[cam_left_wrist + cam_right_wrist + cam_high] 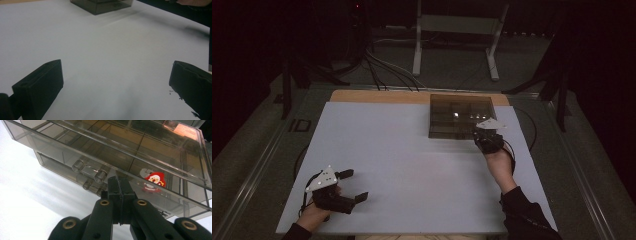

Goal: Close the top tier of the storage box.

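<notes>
Dark floor, loose black cables (382, 70) and a white metal stand (455, 35) fill the far background behind a large table covered by a pale grey-white sheet (412, 165), with a strip of bare brown wood (377, 96) showing along its far edge. On the far right part of the sheet sits a smoky, see-through plastic drawer box (460, 116) divided into compartments; in the right gripper view its front carries clear bar-shaped handles (88, 170), and a small red-and-white Santa figure (155, 180) lies inside a compartment on the right side, seen through the tinted wall. The person's right hand (500, 161), in a dark sleeve (527, 215), reaches forward so that the right gripper (488, 134) is at the near right corner of the box; its two black jaws are pressed together with no gap, their tips right at the drawer front near the lower handle, and whether they pinch anything there cannot be told. The left hand (314, 212) rests at the near left of the table, well apart from the box, and the left gripper (352, 185) has its jaws spread wide over bare sheet, holding nothing.
</notes>
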Action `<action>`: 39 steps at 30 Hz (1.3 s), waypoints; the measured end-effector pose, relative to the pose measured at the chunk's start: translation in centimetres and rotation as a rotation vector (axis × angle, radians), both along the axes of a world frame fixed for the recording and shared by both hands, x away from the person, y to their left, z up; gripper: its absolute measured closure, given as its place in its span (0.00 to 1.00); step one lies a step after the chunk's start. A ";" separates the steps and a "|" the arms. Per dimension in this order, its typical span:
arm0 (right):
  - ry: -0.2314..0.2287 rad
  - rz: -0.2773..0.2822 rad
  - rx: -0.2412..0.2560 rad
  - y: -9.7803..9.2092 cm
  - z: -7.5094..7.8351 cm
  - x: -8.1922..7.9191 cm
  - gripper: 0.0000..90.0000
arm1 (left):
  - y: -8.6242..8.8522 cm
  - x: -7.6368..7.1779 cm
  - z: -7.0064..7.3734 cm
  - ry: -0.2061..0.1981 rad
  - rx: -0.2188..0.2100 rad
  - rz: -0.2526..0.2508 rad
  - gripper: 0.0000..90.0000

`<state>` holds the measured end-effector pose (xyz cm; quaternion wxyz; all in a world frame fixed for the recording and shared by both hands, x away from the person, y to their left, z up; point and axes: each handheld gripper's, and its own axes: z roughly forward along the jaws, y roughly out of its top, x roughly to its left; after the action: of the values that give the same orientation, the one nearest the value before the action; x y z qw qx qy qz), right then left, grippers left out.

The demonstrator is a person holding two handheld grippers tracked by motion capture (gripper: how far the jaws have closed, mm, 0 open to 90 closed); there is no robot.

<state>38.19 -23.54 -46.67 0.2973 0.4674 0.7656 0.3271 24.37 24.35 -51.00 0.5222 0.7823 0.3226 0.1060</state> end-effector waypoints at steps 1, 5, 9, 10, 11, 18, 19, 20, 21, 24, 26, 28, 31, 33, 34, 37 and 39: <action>0.000 0.000 -0.001 0.0 0.0 0.1 1.00 | 0.0 0.0 0.0 0.000 -0.001 0.000 0.00; 0.000 -0.003 -0.003 0.0 0.0 0.3 1.00 | 0.0 0.0 0.0 0.000 0.000 0.000 0.00; 0.001 -0.006 -0.005 0.0 0.1 0.5 1.00 | 0.0 0.0 0.0 0.000 -0.001 0.000 0.00; 0.000 -0.006 -0.003 0.0 0.1 0.5 1.00 | 0.0 0.0 0.0 0.000 0.000 0.000 0.00; 0.000 -0.006 -0.004 0.0 0.1 0.6 1.00 | 0.0 0.0 0.0 0.000 0.000 0.000 0.00; -0.002 -0.007 -0.004 -0.1 0.0 0.9 1.00 | 0.0 0.0 0.0 0.000 0.000 0.000 0.00; 0.000 -0.008 -0.002 -0.1 0.0 1.0 1.00 | 0.0 0.0 0.0 0.000 -0.001 0.000 0.00; 0.000 -0.009 -0.004 -0.1 0.0 1.0 1.00 | 0.0 0.0 0.0 0.000 0.000 0.000 0.00; 0.001 -0.011 -0.003 -0.1 0.1 1.1 1.00 | 0.0 0.0 0.0 0.000 0.000 0.000 0.00; 0.001 -0.014 -0.004 -0.1 0.1 1.2 1.00 | 0.0 0.0 0.0 0.000 0.000 0.000 0.00; 0.003 -0.016 -0.003 -0.1 0.1 1.3 1.00 | 0.0 0.0 0.0 0.002 -0.001 0.000 0.00; 0.003 -0.017 -0.003 -0.1 0.1 1.4 1.00 | 0.0 0.0 0.0 0.001 -0.001 0.000 0.00; 0.004 -0.016 -0.006 -0.1 0.0 1.5 1.00 | 0.0 0.0 0.0 0.002 -0.001 0.001 0.00; 0.006 -0.018 -0.005 0.0 0.0 1.6 1.00 | 0.0 0.0 0.0 0.001 -0.001 0.001 0.00; 0.007 -0.018 -0.005 0.0 -0.1 1.7 1.00 | 0.0 0.0 0.0 0.001 -0.001 0.001 0.00; 0.008 -0.020 -0.004 0.0 -0.1 1.7 1.00 | 0.0 0.0 0.0 0.002 -0.001 0.001 0.00; 0.009 -0.020 -0.004 0.1 -0.1 1.8 1.00 | 0.0 0.0 0.0 0.001 0.000 0.001 0.00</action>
<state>39.99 -23.48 -46.76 0.2979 0.4757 0.7631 0.3203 24.38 24.36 -51.03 0.5221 0.7821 0.3233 0.1057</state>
